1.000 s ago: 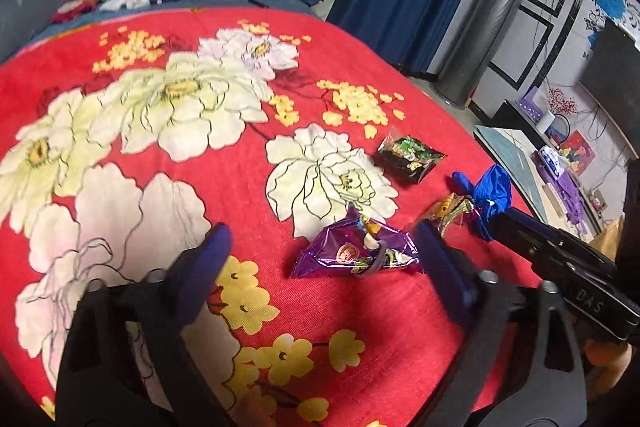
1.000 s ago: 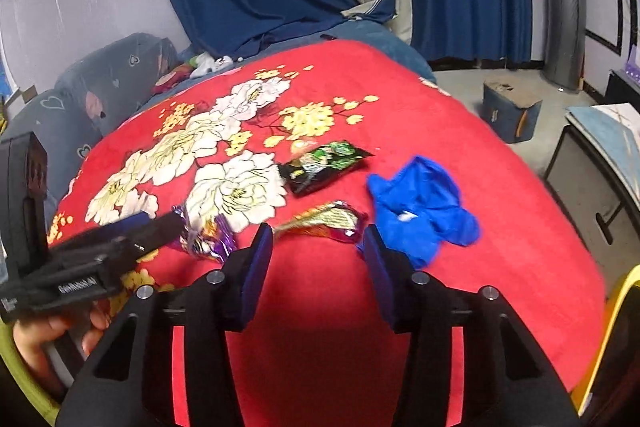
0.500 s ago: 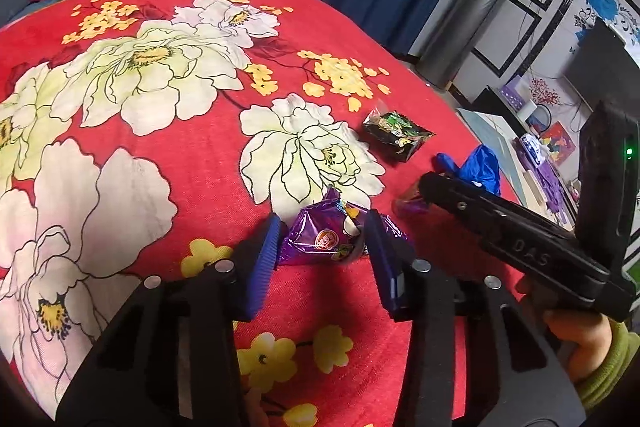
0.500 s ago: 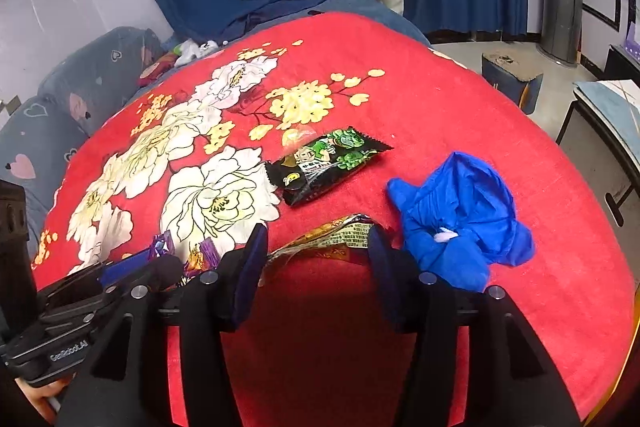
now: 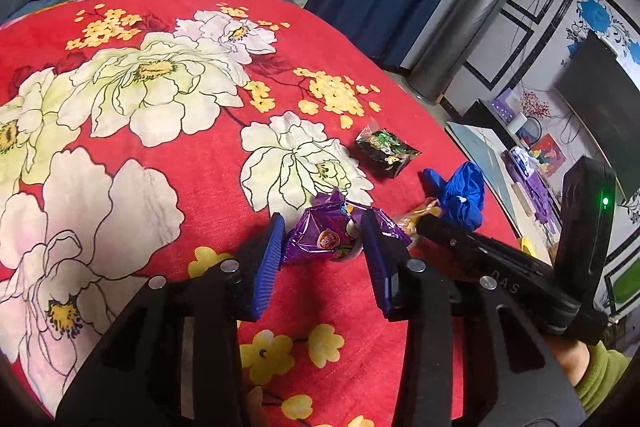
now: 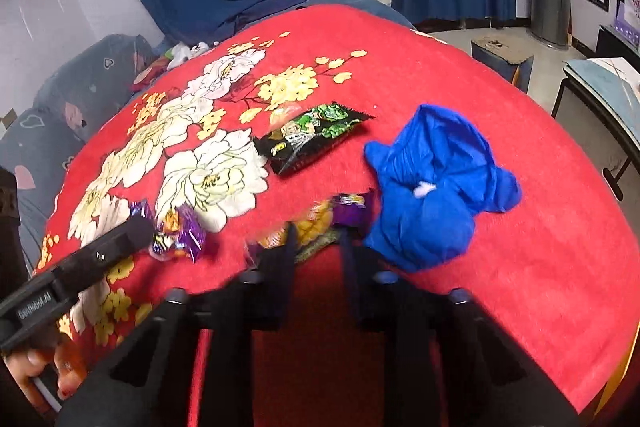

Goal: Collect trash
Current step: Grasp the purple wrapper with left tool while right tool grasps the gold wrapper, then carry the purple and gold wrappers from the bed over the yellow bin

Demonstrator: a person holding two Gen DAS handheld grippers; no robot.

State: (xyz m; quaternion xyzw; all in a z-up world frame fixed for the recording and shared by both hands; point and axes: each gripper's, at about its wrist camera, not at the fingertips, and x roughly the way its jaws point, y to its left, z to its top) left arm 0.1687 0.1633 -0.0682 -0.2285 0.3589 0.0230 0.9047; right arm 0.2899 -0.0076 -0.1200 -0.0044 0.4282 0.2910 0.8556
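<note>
My left gripper [image 5: 324, 247] is closing on the purple snack wrapper [image 5: 332, 237] between its pads. My right gripper [image 6: 318, 247] is closing on the yellow-orange wrapper [image 6: 316, 223], just left of the blue bag [image 6: 436, 187].

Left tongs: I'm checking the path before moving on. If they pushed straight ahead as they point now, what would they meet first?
The left tongs are closing with the purple wrapper already between them; beyond it lies the red blanket, probably.
</note>
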